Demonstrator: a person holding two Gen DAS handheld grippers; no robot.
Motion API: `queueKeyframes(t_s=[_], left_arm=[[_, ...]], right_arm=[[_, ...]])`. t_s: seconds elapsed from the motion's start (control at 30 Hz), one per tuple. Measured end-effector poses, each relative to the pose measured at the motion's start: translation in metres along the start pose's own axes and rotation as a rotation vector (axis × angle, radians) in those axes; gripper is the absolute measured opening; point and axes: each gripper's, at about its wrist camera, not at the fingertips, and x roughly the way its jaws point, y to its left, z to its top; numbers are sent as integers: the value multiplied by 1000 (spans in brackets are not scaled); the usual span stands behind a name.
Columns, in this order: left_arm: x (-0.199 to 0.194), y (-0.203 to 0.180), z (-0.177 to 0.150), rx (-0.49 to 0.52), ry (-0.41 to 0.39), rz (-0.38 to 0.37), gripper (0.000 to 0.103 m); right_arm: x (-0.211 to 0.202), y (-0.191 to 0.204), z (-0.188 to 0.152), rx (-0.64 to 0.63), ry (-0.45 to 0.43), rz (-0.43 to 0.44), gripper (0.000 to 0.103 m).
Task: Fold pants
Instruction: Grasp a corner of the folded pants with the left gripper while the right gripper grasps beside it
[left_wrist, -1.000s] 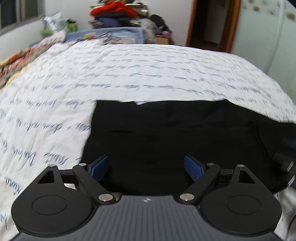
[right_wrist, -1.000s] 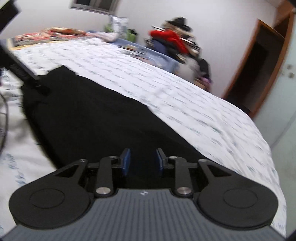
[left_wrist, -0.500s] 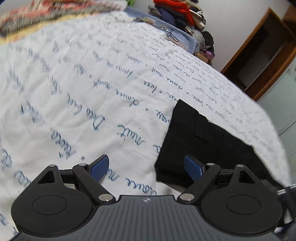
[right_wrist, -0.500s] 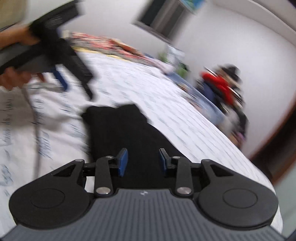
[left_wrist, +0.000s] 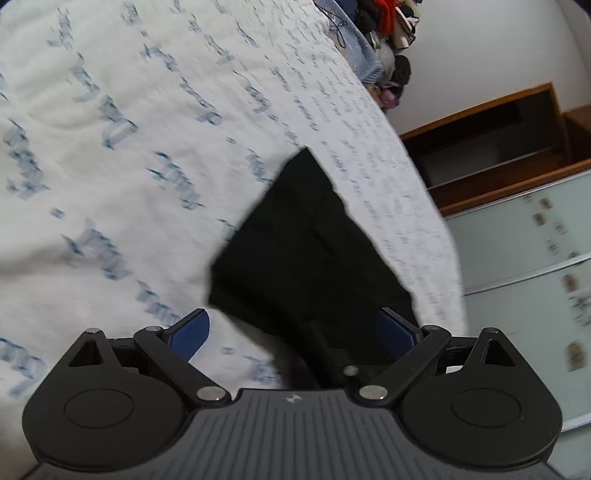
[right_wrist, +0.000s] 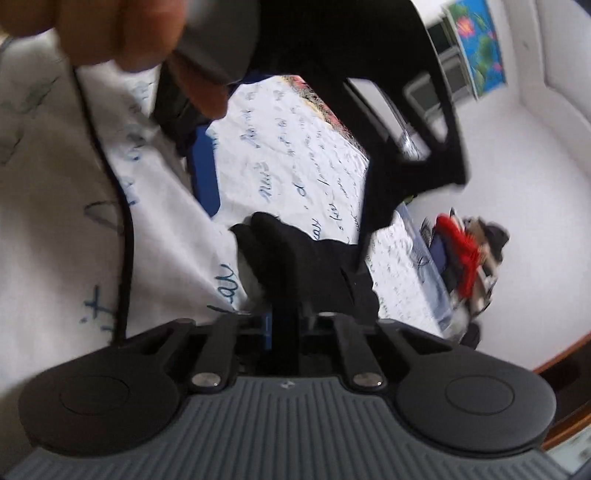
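Black pants lie folded into a short stack on a white bedsheet printed with blue script. My left gripper hangs over their near corner. Its jaws are opening, and the blue pads stand wide apart on either side of the corner without pressing it. In the right wrist view my right gripper is shut on a bunched edge of the pants. Close above it, a hand holds the left gripper, which shows one blue pad.
A pile of clothes sits beyond the far end of the bed. A wooden door frame and pale wardrobe doors stand past the bed's right edge. A black cable trails over the sheet on the left.
Both grippers rolled and came together at the pants' near corner. The right gripper closed on the black fabric. The left gripper's pads spread a little wider.
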Motion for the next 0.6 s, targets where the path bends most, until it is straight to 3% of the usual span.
queueKeyframes(t_s=[0.2, 0.4, 0.43, 0.53, 0.57, 0.6], left_arm=[[24, -6, 5, -104, 38, -72, 97], [49, -12, 17, -117, -56, -81, 96], [50, -14, 19, -103, -71, -74, 92], [48, -21, 23, -27, -108, -43, 46], [48, -20, 25, -23, -109, -39, 38], [48, -19, 27, -18, -104, -37, 33]], right_arm=[[-17, -57, -3, 385, -56, 116, 7], [-25, -87, -11, 550, -80, 165, 7], [-24, -87, -10, 550, -81, 165, 7], [-30, -83, -8, 522, -62, 164, 10], [-33, -81, -8, 503, -53, 175, 14], [-36, -82, -7, 484, -50, 169, 25]])
